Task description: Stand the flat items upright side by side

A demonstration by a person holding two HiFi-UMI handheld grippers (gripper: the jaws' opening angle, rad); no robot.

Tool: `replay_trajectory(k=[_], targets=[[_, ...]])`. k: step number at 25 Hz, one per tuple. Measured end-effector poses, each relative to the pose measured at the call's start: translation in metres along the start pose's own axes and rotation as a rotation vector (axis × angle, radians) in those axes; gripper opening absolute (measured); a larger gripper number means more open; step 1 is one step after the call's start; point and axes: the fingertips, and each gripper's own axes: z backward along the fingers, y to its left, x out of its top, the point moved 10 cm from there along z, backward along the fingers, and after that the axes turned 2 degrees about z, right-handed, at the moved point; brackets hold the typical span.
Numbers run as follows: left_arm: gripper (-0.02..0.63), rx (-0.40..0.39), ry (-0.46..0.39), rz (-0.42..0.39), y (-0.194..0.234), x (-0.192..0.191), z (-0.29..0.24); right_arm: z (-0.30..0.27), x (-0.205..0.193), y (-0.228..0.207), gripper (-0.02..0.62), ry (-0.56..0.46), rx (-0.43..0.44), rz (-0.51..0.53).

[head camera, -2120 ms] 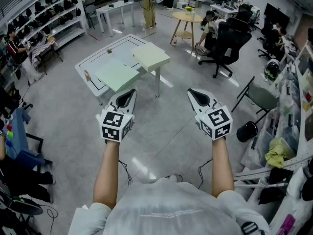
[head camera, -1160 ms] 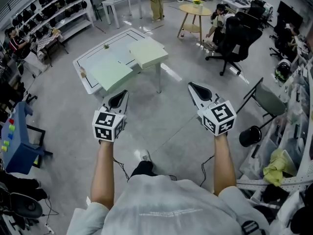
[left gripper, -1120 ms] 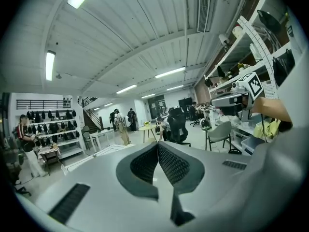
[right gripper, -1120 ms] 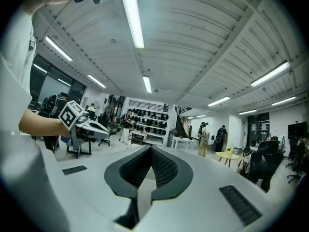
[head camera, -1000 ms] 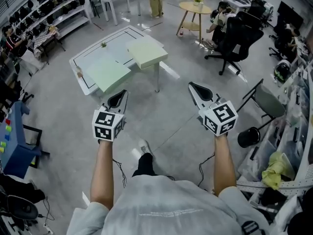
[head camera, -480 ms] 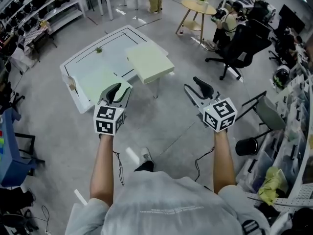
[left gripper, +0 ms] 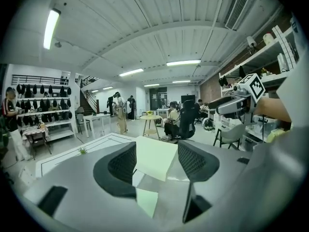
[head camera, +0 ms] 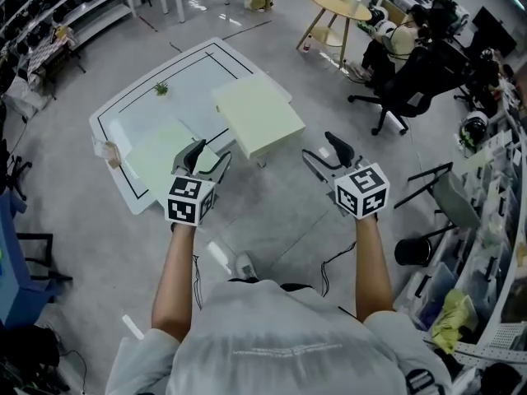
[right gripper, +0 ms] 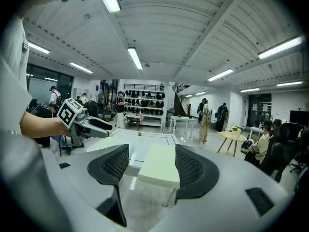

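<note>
Both grippers are held out in the air in front of the person, above the grey floor and just short of a white table point(head camera: 193, 76) marked with a black rectangular outline. The left gripper point(head camera: 211, 155) has its jaws apart and opening, with nothing between the pads; in the left gripper view its jaws point(left gripper: 155, 151) only frame the table beyond. The right gripper point(head camera: 321, 148) is in the same state: jaws apart, opening and empty, and in the right gripper view point(right gripper: 152, 153) they likewise hold nothing. The task's flat items are two pale green panels, both lying flat on the table. The far panel point(head camera: 259, 115) sits at the table's right corner and juts out past the edge; it shows through the gap of the right jaws point(right gripper: 159, 166). The near panel point(head camera: 156, 161) lies at the table's near edge, its corner right under the left gripper in the head view, though how high the gripper is above it is hard to tell. The two panels are apart from each other. A small green sprig point(head camera: 160, 89) stands farther back on the table. A round yellow side table point(head camera: 344, 2) and a black office chair point(head camera: 416, 76) stand beyond.
</note>
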Motion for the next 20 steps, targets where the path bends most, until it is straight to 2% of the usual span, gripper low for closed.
replay_trajectory(k=[5, 13, 16, 20], targets=[[0.29, -0.003, 0.041, 0.011, 0.012, -0.009, -0.026, -0.019, -0.011, -0.014, 0.33, 0.024, 0.026, -0.101], [0.29, 0.011, 0.12, 0.067, 0.029, -0.025, -0.063, -0.071, -0.011, -0.057, 0.33, -0.019, 0.074, -0.216], [0.29, 0.044, 0.127, 0.111, 0.037, -0.028, -0.081, -0.098, -0.013, -0.086, 0.33, -0.029, 0.124, -0.246], [0.29, 0.11, 0.145, 0.143, 0.043, -0.026, -0.113, -0.137, -0.02, -0.127, 0.333, -0.003, 0.242, -0.274]])
